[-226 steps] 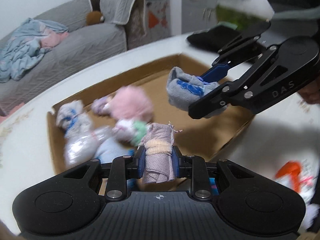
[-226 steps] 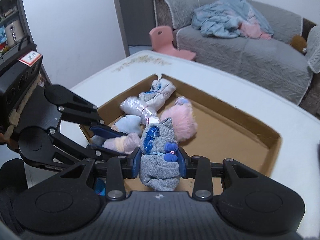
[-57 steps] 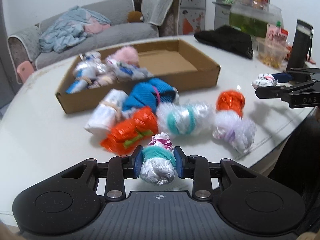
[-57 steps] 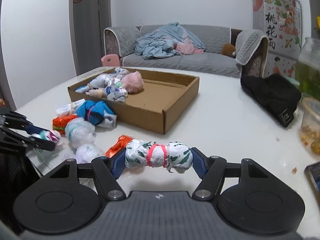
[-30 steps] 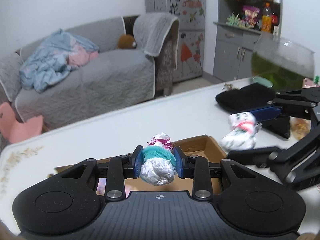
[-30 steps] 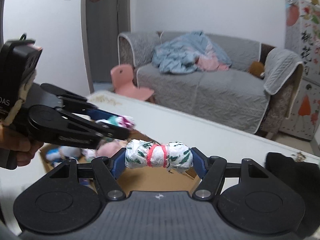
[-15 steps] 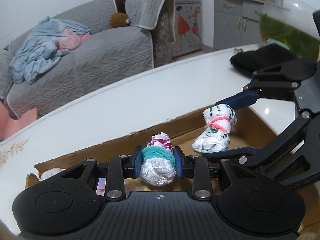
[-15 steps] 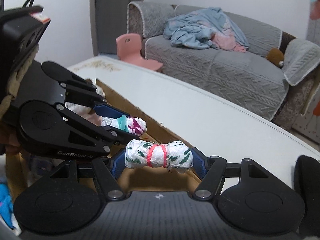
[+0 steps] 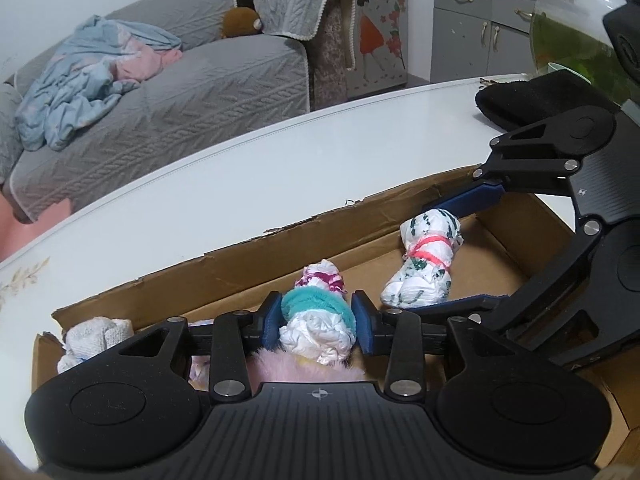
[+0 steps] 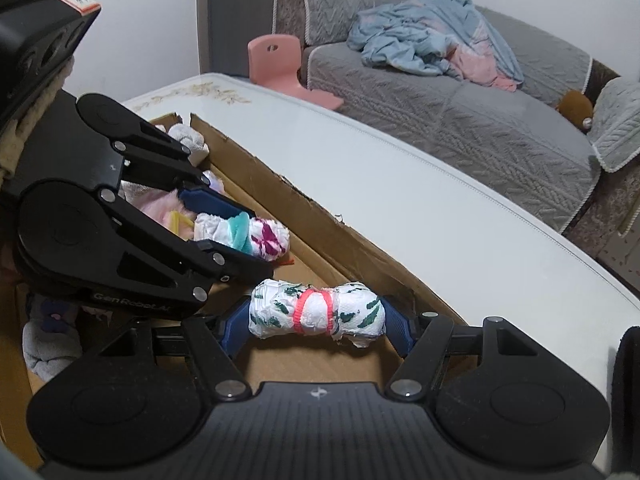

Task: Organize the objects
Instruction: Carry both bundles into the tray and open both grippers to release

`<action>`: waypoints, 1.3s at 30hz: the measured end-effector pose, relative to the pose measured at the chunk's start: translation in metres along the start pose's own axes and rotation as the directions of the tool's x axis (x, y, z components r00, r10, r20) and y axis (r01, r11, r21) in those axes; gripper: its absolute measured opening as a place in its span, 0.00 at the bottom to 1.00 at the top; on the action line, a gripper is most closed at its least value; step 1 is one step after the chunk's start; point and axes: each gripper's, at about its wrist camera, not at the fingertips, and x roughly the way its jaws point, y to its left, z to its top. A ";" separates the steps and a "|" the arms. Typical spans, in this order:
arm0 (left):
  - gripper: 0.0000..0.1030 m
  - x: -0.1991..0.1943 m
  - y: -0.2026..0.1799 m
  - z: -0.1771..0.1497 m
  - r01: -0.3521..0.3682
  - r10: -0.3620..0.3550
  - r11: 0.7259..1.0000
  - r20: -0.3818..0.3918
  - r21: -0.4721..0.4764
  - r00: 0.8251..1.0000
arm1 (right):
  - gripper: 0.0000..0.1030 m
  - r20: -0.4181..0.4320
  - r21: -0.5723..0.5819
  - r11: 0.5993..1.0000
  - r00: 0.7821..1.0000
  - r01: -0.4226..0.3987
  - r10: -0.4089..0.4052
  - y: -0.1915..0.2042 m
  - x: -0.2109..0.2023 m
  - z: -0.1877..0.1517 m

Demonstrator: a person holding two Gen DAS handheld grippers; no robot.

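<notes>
My left gripper point(image 9: 318, 316) is shut on a white sock bundle with a teal band point(image 9: 318, 320), held over the cardboard box point(image 9: 240, 252); it also shows in the right wrist view point(image 10: 244, 236). My right gripper point(image 10: 316, 320) is shut on a white, green-patterned bundle with a pink band point(image 10: 316, 314), held over the box's open floor point(image 10: 320, 364); it also shows in the left wrist view point(image 9: 426, 264). The two grippers sit close side by side.
Several bundles lie at the box's left end: a pink fluffy one point(image 9: 304, 370), a white one point(image 9: 96, 334), a grey one point(image 10: 48, 340). A black cloth point(image 9: 532, 96) and a fishbowl point(image 9: 576, 28) stand on the white table point(image 9: 280, 168). A grey sofa point(image 10: 460, 92) is behind.
Both grippers have dropped lower and further into the box, each still holding its bundle. The box walls and bundles in it now fill more of both views.
</notes>
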 end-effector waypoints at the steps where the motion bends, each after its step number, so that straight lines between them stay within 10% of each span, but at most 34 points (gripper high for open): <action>1: 0.52 0.000 0.000 -0.001 -0.008 0.008 1.000 0.001 0.000 1.000 | 0.62 -0.006 -0.004 1.000 1.000 0.002 -0.002 0.000 0.001 0.001; 7: 0.67 0.000 0.007 -0.001 -0.014 0.014 0.999 -0.006 -0.037 1.000 | 0.66 -0.033 -0.007 1.000 0.999 0.017 -0.017 0.001 0.003 0.001; 39: 0.75 -0.026 0.003 0.002 -0.011 0.012 0.998 0.006 -0.067 1.000 | 0.83 -0.058 0.034 0.997 0.996 0.065 -0.062 0.005 -0.005 0.005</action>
